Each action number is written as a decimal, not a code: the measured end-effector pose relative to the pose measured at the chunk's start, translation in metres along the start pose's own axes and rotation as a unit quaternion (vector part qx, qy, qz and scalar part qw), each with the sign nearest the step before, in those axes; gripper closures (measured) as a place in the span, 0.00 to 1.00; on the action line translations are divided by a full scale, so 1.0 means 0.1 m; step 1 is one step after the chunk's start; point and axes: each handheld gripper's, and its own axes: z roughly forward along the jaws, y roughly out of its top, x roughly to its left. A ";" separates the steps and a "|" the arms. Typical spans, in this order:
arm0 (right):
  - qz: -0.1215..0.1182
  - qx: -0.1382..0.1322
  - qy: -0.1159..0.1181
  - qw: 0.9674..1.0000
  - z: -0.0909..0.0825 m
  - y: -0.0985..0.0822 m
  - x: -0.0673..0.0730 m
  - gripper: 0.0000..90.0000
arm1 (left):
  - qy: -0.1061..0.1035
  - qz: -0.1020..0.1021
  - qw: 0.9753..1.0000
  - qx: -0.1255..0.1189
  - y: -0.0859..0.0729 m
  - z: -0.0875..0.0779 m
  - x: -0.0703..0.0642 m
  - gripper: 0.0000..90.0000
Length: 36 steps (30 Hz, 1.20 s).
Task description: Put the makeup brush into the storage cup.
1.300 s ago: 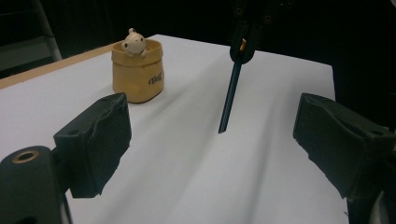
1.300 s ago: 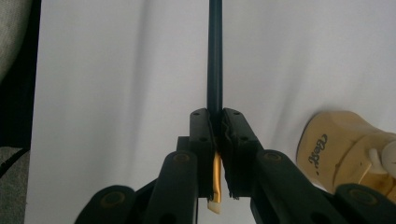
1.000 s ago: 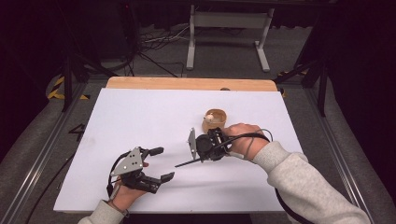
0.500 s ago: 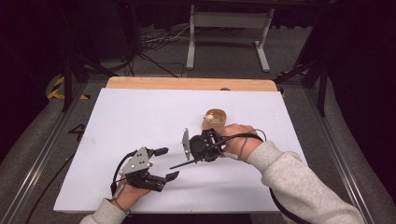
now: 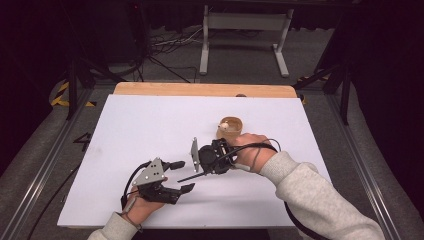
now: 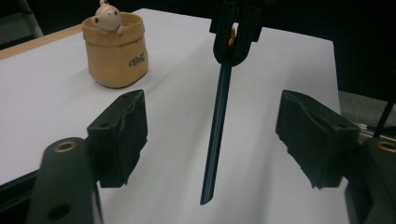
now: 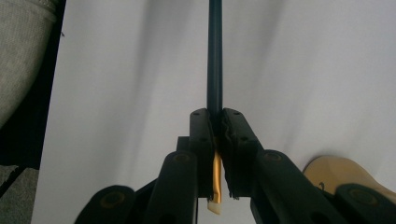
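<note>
Right gripper holds a dark pencil out toward the wide-open left gripper over the white table.

The right gripper [image 5: 214, 159] has its jaws clamped on the pencil [image 6: 216, 126] near its gold end, the shaft slanting down with its tip just above the white table [image 5: 150, 125]. The left gripper [image 5: 175, 176] holds nothing, jaws spread wide either side of the tip. A tan cup with a small figure on its rim [image 6: 115, 49] stands just behind the right hand [image 5: 252, 150].
</note>
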 end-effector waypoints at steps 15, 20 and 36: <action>-0.005 0.002 0.008 1.000 0.04 0.06 -0.01 0.93 | -0.022 0.007 0.999 0.024 0.01 0.06 -0.01 0.54; -0.007 0.002 0.007 1.000 0.05 0.07 -0.01 0.93 | -0.026 0.012 0.999 0.035 0.00 0.09 -0.02 0.58; -0.017 0.007 0.013 1.000 0.08 0.14 -0.01 0.93 | -0.007 0.027 0.996 0.081 -0.01 0.14 -0.05 0.90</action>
